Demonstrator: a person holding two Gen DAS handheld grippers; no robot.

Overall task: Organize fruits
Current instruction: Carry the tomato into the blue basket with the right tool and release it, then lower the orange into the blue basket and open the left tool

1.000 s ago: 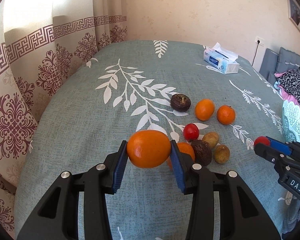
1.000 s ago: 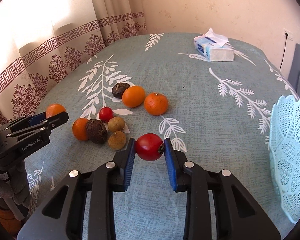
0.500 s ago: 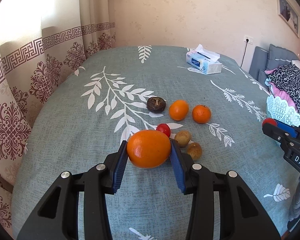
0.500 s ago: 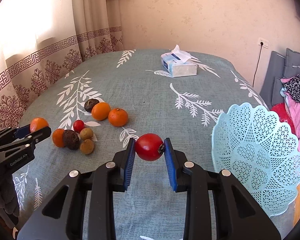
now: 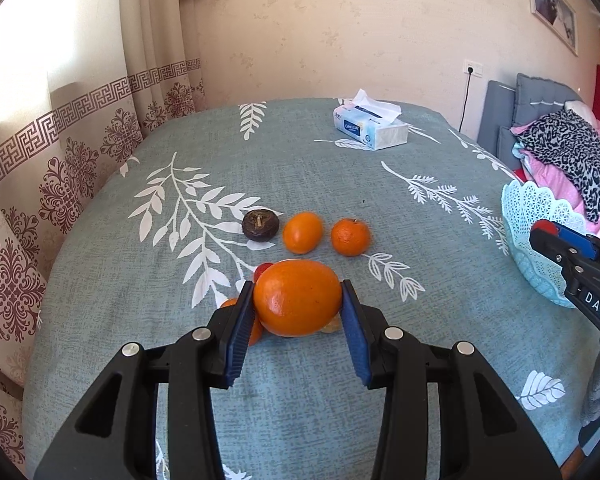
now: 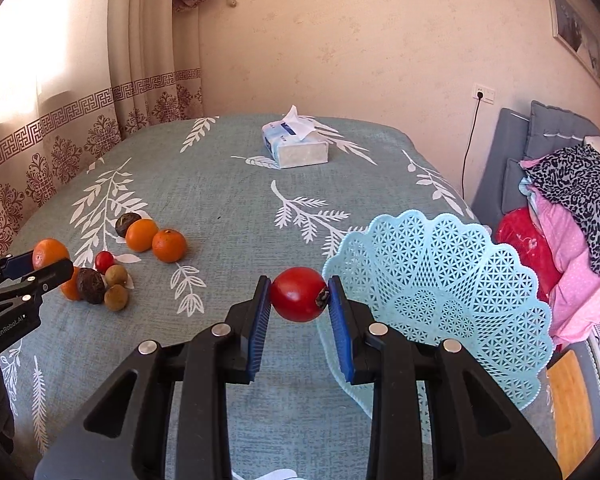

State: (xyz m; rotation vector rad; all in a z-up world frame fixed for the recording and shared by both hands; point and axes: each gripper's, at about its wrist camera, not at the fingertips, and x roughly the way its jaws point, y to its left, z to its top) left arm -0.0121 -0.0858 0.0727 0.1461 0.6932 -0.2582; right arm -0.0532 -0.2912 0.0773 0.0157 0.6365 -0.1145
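My left gripper is shut on a large orange, held above the teal tablecloth. A small red fruit sits clamped in my right gripper, just left of the light-blue lattice basket, which looks empty. On the cloth lie a dark brown fruit, an oval orange and a mandarin. Closer to me is a cluster: a small red fruit, a dark wrinkled fruit, two small brown fruits and an orange. In the left wrist view the held orange hides most of this cluster.
A tissue box stands at the far side of the table. Patterned curtains hang along the left. A grey seat with piled clothes is right of the table, close behind the basket.
Both grippers have swung to the right with their fruits. The basket has come fully into the right wrist view and now shows in the left wrist view; the fruit cluster has slid left.
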